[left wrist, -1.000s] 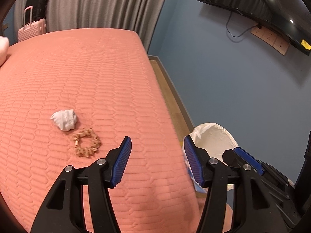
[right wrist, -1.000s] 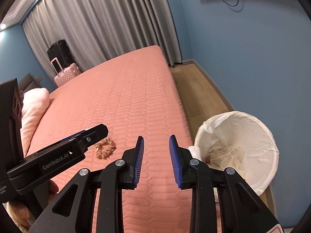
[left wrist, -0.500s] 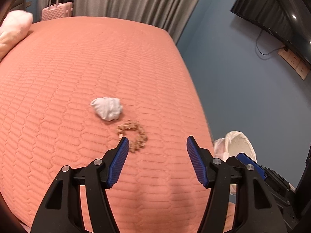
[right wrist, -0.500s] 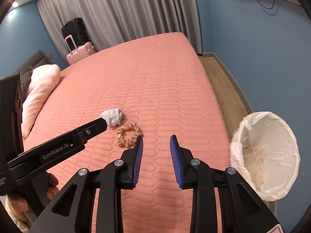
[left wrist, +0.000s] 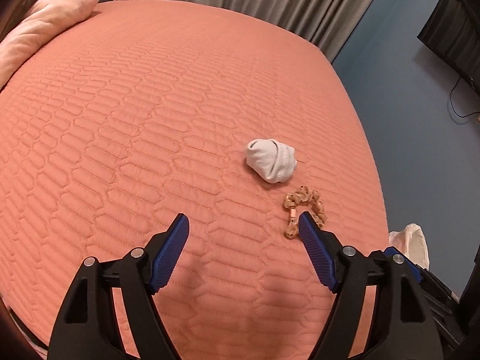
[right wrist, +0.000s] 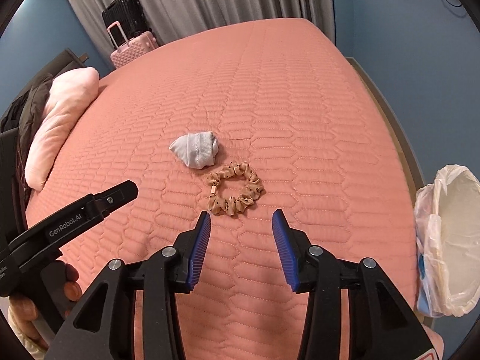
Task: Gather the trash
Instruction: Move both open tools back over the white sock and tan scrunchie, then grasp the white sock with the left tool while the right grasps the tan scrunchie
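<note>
A balled white sock point(left wrist: 272, 160) point(right wrist: 196, 149) and a tan dotted scrunchie point(left wrist: 303, 207) point(right wrist: 235, 193) lie side by side on the pink quilted bed point(left wrist: 150, 120) point(right wrist: 300, 105). My left gripper point(left wrist: 243, 223) is open and empty above the bed, with the scrunchie just past its right fingertip. My right gripper point(right wrist: 241, 220) is open and empty, with the scrunchie just ahead of its tips. The left gripper's body point(right wrist: 75, 213) shows at the left of the right wrist view. A white-lined trash bin point(right wrist: 450, 240) point(left wrist: 414, 240) stands on the floor at the bed's right side.
A pink pillow point(left wrist: 45, 21) point(right wrist: 63, 120) lies at the bed's far left. A pink suitcase point(right wrist: 132, 48) and a black one point(right wrist: 124, 18) stand by the grey curtains point(right wrist: 195, 0). A blue wall point(left wrist: 420, 105) with a TV point(left wrist: 450, 30) runs on the right.
Both grippers have swung left from the bin toward the bed. The sock and scrunchie now sit closer and more central in the right wrist view. The right gripper's jaws have opened wider.
</note>
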The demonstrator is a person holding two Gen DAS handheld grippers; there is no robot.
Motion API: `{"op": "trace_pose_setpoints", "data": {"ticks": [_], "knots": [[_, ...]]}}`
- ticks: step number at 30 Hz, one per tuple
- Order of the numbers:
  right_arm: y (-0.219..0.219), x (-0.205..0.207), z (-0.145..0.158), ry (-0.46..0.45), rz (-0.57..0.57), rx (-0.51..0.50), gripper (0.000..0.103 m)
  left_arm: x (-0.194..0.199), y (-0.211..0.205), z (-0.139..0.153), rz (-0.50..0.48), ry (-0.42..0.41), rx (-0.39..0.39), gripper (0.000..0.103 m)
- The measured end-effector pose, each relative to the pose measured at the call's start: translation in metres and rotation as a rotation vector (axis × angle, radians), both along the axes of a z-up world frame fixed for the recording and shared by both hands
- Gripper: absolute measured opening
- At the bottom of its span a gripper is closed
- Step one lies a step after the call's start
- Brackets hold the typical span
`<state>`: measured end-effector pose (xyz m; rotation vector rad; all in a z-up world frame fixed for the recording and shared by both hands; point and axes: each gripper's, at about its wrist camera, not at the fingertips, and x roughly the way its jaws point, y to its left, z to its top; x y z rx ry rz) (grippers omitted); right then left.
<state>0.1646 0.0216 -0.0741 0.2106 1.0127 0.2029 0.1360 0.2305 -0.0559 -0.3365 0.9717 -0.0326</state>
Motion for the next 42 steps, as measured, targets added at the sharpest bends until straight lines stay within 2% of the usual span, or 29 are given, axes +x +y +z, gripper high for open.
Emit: {"op": "trace_pose_setpoints", "data": {"ticks": [6, 19, 23, 29, 33, 34, 36, 38, 39, 42], "knots": [[0.011, 0.029, -0.023, 0.042, 0.001, 0.004, 0.042, 0.027, 0.005, -0.006, 0.001, 0.008, 0.001, 0.072], [0.018, 0.084, -0.069, 0.119, -0.017, -0.001, 0.042, 0.099, -0.022, -0.035, -0.038, 0.045, -0.02, 0.072], [0.018, 0.092, -0.083, 0.138, -0.02, 0.001, 0.042, 0.109, -0.028, -0.048, -0.052, 0.064, -0.021, 0.072], [0.023, 0.099, -0.09, 0.12, 0.001, -0.016, 0.043, 0.115, -0.031, -0.06, -0.066, 0.07, -0.037, 0.071], [0.025, 0.101, -0.092, 0.108, 0.001, -0.029, 0.039, 0.116, -0.037, -0.063, -0.097, 0.061, -0.049, 0.061], [0.026, 0.101, -0.092, 0.105, 0.001, -0.031, 0.038, 0.116, -0.039, -0.064, -0.106, 0.06, -0.06, 0.055], [0.027, 0.1, -0.092, 0.109, 0.003, -0.032, 0.026, 0.116, -0.042, -0.064, -0.118, 0.062, -0.082, 0.047], [0.025, 0.097, -0.093, 0.114, 0.005, -0.028, 0.02, 0.114, -0.043, -0.063, -0.129, 0.057, -0.098, 0.036], [0.025, 0.096, -0.094, 0.118, 0.007, -0.025, 0.016, 0.112, -0.042, -0.061, -0.13, 0.053, -0.096, 0.035], [0.022, 0.09, -0.091, 0.12, 0.011, -0.02, 0.013, 0.107, -0.042, -0.057, -0.137, 0.045, -0.081, 0.031]]}}
